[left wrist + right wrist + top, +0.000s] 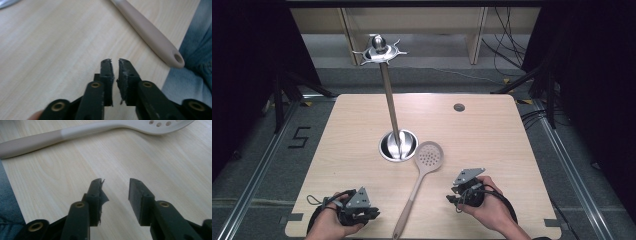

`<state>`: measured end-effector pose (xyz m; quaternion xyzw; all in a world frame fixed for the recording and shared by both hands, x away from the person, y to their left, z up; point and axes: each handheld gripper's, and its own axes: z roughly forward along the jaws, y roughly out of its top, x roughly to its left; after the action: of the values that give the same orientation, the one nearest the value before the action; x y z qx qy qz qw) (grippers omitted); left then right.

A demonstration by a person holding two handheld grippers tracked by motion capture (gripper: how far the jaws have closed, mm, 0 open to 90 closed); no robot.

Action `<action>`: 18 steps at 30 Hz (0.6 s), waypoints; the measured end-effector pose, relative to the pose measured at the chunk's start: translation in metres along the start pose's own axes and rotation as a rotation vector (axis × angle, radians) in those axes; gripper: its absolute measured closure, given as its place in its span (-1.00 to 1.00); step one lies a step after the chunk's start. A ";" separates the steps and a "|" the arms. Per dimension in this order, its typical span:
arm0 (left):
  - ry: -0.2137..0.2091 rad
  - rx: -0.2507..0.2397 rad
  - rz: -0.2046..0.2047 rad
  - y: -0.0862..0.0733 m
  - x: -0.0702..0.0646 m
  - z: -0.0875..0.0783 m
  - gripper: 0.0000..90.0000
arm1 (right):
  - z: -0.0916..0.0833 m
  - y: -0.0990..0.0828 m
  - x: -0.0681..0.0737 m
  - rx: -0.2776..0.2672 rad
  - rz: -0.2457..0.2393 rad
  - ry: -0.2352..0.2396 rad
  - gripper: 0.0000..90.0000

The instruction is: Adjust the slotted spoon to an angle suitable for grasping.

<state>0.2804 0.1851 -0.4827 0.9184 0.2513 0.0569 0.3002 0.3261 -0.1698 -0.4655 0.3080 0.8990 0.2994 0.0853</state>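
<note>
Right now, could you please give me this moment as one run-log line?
left gripper: shut, empty | right gripper: open, empty | slotted spoon: flat on table, between grippers, untouched | utensil stand: upright, hooks bare

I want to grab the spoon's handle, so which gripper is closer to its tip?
The left gripper: the slotted spoon ends its handle beside it at the near table edge, while the right gripper sits farther up the handle.

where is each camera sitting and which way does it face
High view: above the person's side, looking forward and down on the table; both hands, left gripper and right gripper show.
Left gripper view: rides the left gripper, looks along its nearly closed fingers at the skimmer's handle end.
Right gripper view: rides the right gripper, fingers apart, facing the skimmer's perforated head.
Shared: all three show the skimmer and the tabletop.
</note>
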 end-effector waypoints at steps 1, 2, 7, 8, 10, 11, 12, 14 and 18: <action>-0.014 0.024 0.010 0.002 -0.003 0.003 0.92 | -0.002 0.000 0.000 0.009 0.006 0.007 0.46; -0.018 0.060 0.041 0.006 -0.005 0.006 0.94 | -0.003 0.000 -0.002 0.000 -0.004 0.000 0.47; -0.080 0.131 0.107 0.022 -0.015 0.028 0.98 | -0.005 0.001 -0.003 -0.007 0.015 0.001 0.48; -0.098 0.111 0.083 0.024 -0.019 0.031 0.98 | -0.004 0.001 -0.002 -0.024 0.017 -0.008 0.47; -0.103 0.107 0.088 0.031 -0.022 0.036 0.98 | -0.005 0.000 -0.003 -0.031 0.011 -0.007 0.47; -0.103 0.107 0.088 0.031 -0.022 0.036 0.98 | -0.007 0.000 -0.003 -0.012 0.019 0.007 0.47; -0.108 0.110 0.098 0.037 -0.025 0.039 0.98 | -0.007 0.000 -0.004 -0.014 0.026 0.006 0.47; -0.115 0.113 0.102 0.041 -0.027 0.043 0.98 | -0.006 -0.001 -0.005 -0.032 0.035 0.002 0.47; -0.131 0.160 0.169 0.052 -0.024 0.047 0.98 | -0.009 -0.002 -0.008 -0.036 0.039 -0.002 0.46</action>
<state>0.2937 0.1127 -0.4897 0.9591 0.1564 0.0016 0.2361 0.3285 -0.1805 -0.4592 0.3241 0.8872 0.3170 0.0861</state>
